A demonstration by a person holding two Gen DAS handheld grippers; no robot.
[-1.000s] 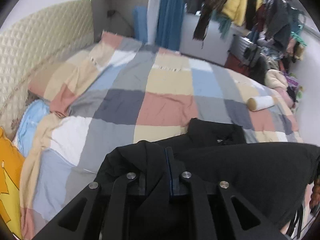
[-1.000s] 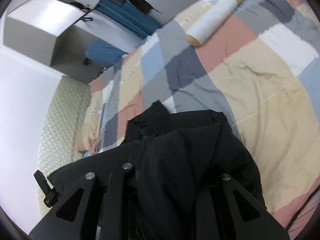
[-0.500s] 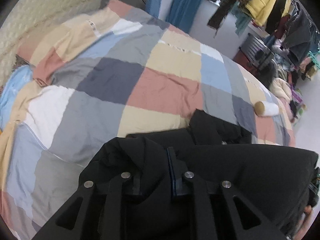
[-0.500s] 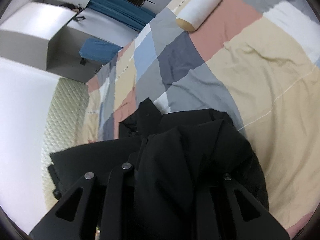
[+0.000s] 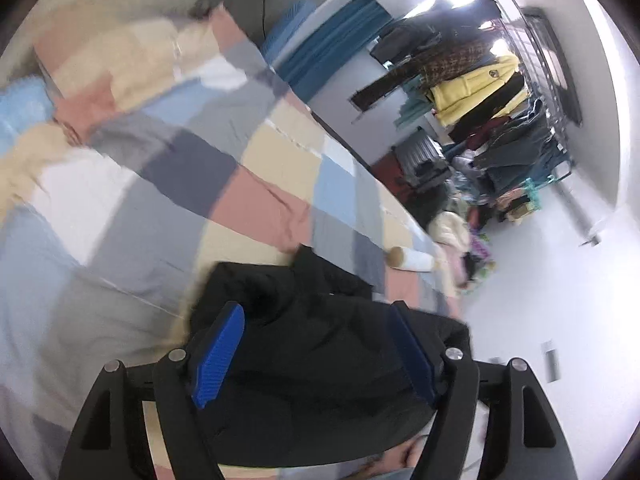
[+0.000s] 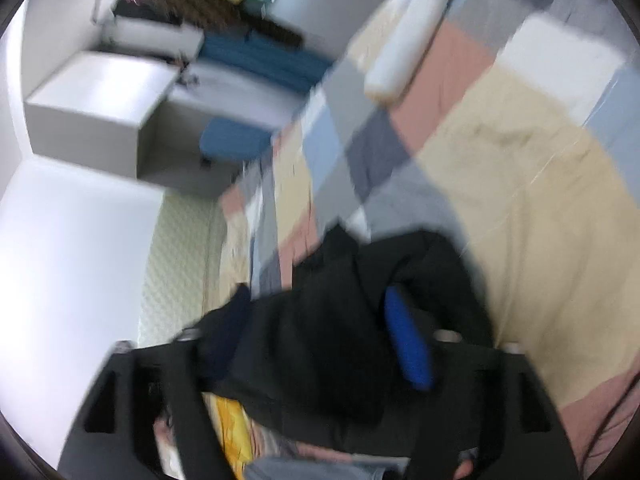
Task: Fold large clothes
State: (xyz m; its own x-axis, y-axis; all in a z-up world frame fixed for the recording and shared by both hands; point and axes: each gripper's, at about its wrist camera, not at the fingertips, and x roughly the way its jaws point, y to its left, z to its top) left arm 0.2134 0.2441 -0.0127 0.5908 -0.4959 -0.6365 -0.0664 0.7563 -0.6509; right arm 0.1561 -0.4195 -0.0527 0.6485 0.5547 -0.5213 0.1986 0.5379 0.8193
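A large black garment (image 5: pixel 320 344) lies bunched on the patchwork bedspread (image 5: pixel 160 208), just ahead of both grippers. My left gripper (image 5: pixel 316 316) is open, its blue pads (image 5: pixel 218 350) spread wide with the black cloth lying between and below them. In the right wrist view the same black garment (image 6: pixel 340 320) fills the lower middle. My right gripper (image 6: pixel 316 312) is open too, with one blue pad (image 6: pixel 406 344) showing; the other finger is blurred. Both views are motion-blurred.
A white roll with tan ends (image 5: pixel 412 260) lies on the bed's far side and also shows in the right wrist view (image 6: pixel 404 44). A crowded clothes rack (image 5: pixel 480 92) stands past the bed. A quilted headboard (image 6: pixel 176 264) and white cabinet (image 6: pixel 104 112) are at the left.
Both grippers have opened and let go of the black garment, which now lies on the bed. Both cameras have swung and tilted, blurring the views.
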